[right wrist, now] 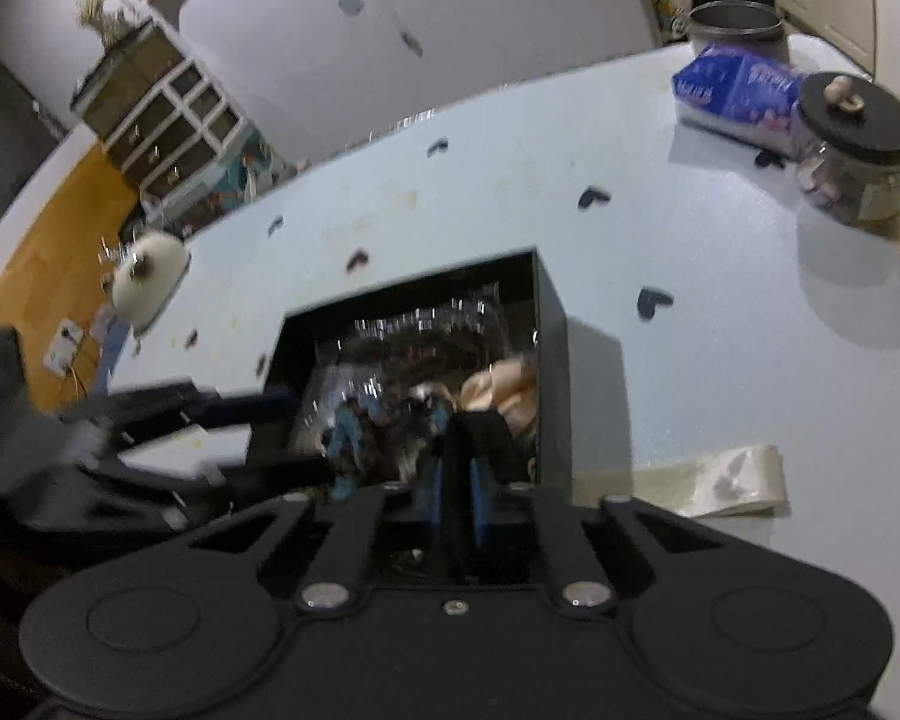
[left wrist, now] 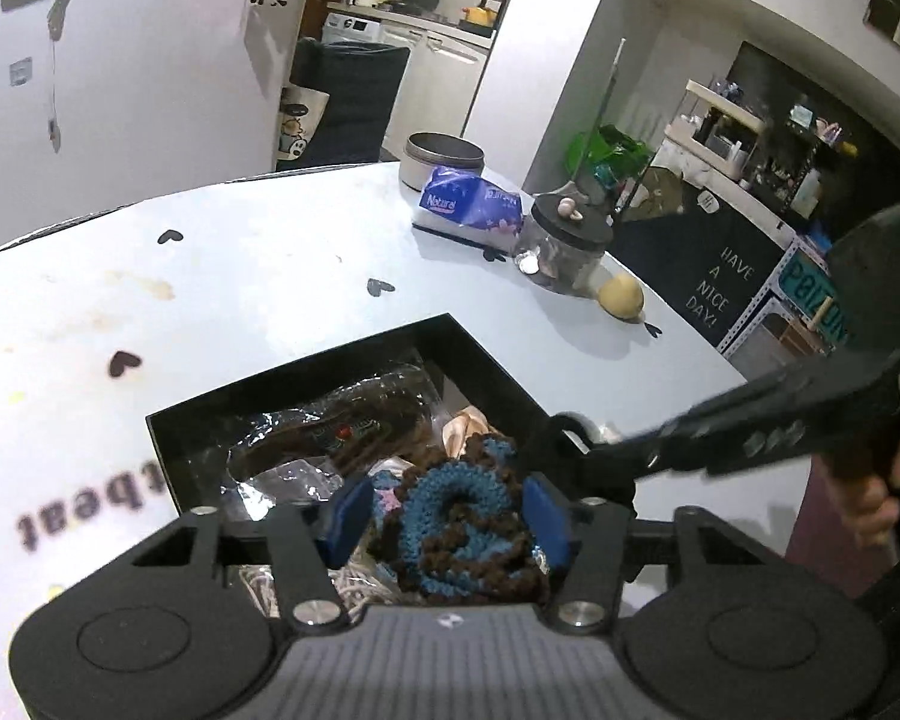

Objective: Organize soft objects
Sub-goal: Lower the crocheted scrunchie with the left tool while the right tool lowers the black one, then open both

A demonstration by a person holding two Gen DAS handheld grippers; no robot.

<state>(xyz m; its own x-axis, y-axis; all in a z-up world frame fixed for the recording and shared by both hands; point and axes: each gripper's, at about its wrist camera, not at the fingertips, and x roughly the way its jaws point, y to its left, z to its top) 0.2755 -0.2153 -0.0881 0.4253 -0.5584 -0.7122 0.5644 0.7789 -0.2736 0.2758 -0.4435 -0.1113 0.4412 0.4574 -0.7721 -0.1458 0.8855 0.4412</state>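
Now my left hand-held gripper (left wrist: 447, 519) sits over the near end of the black box (left wrist: 492, 360), its blue pads (left wrist: 348, 513) standing on either side of a blue-and-brown crochet piece (left wrist: 456, 531). That piece fills most of the gap and reaches the right pad; against the left pad I cannot tell if it presses. The crochet lies in the box, on top of the other soft things. Beyond the fingertips I see a brown item in clear wrap (left wrist: 354, 426) and a peach-coloured cloth (left wrist: 465, 429), both inside the box as well.

My right hand-held gripper (right wrist: 457, 480) points down into the same box (right wrist: 552, 372) from the other side, and its blue pads are drawn together with only a dark strip between them. Whether something thin is caught there I cannot tell, as that view is smeared. In the left view this tool comes in from the right, its tip just beyond the crochet, with a hand (left wrist: 888, 480) on its handle.

Farther out on the desk (left wrist: 240, 276) stand a tissue pack (left wrist: 471, 207), a lidded jar (left wrist: 561, 252), a lemon (left wrist: 621, 297) and a round tin (left wrist: 441, 159). To the right of the right tool lies a folded white sheet (right wrist: 732, 480).
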